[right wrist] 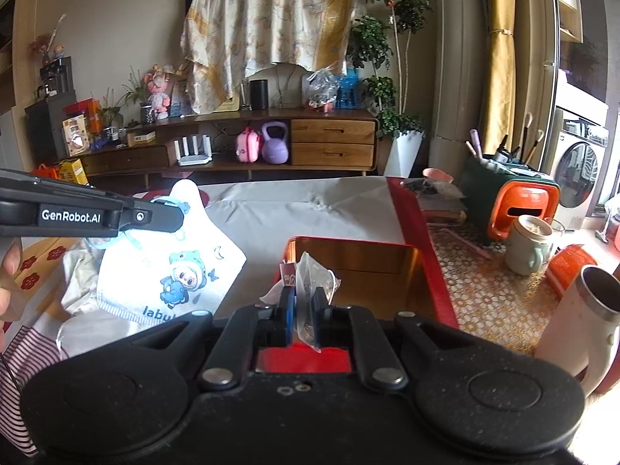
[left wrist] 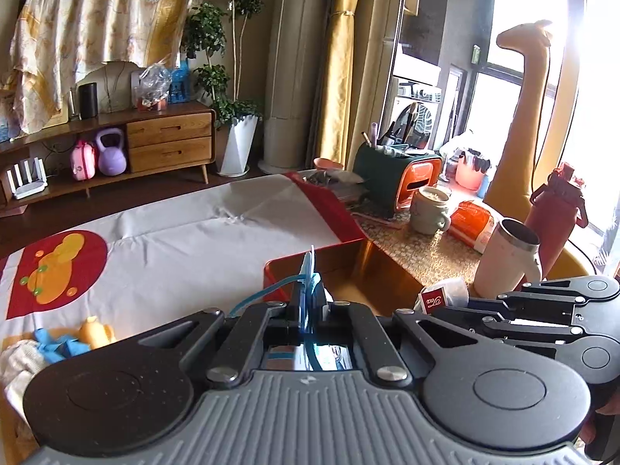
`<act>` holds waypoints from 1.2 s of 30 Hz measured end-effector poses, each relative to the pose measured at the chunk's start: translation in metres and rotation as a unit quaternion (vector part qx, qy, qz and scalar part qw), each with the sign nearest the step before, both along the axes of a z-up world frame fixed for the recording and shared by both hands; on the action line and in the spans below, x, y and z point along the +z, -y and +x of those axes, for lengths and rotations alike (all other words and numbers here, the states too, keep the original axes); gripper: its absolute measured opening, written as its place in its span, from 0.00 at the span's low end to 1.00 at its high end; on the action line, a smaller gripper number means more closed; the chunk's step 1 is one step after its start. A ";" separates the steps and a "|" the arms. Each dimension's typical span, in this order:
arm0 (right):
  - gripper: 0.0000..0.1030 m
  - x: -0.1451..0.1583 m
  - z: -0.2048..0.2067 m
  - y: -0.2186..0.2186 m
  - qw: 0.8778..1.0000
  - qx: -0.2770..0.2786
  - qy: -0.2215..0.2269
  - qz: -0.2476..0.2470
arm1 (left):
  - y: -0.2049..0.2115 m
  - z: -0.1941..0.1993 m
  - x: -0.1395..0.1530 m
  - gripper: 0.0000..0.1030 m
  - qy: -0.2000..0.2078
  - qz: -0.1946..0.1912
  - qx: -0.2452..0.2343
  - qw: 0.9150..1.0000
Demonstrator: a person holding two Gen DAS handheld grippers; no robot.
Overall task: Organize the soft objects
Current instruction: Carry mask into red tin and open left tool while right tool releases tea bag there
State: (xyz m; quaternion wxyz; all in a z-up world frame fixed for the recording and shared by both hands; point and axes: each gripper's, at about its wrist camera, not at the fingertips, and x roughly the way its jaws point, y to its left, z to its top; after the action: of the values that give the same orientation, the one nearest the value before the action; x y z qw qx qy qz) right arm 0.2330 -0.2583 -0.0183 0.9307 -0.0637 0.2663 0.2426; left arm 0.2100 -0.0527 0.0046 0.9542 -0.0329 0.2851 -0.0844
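Observation:
My left gripper [left wrist: 308, 294] is shut on the blue edge and strap of a white face mask [left wrist: 310, 271] with a blue cartoon print. The right wrist view shows that mask [right wrist: 170, 267] hanging from the left gripper [right wrist: 170, 217] above the table's left side. My right gripper [right wrist: 303, 302] is shut on a clear plastic tea-bag packet [right wrist: 314, 275] with a red label, held at the near rim of an open red box [right wrist: 422, 271]. The box [left wrist: 317, 259] has a bare golden-brown inside. The right gripper [left wrist: 503, 302] and its packet [left wrist: 441, 294] show at the right of the left wrist view.
A pile of soft things lies at the table's near left: white cloth [right wrist: 83, 263], striped fabric [right wrist: 19, 368], a blue item [left wrist: 54, 345] and a yellow plush [left wrist: 95, 331]. To the right stand a white tumbler [right wrist: 581, 310], a green mug [right wrist: 529, 244], a red bottle [left wrist: 554, 217] and an organizer [right wrist: 511, 197].

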 end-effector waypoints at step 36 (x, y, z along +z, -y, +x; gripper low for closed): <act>0.07 -0.084 0.100 0.008 0.992 -0.022 -0.107 -0.059 | 0.083 0.169 -0.091 0.03 -0.094 -0.005 -0.063 0.994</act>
State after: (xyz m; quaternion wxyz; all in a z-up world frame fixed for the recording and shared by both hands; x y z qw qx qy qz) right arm 0.3330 -0.2662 -0.1021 0.8967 -0.0859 0.3794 0.2111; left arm 0.3790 -0.1361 -0.0861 0.9157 -0.0271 0.3748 -0.1426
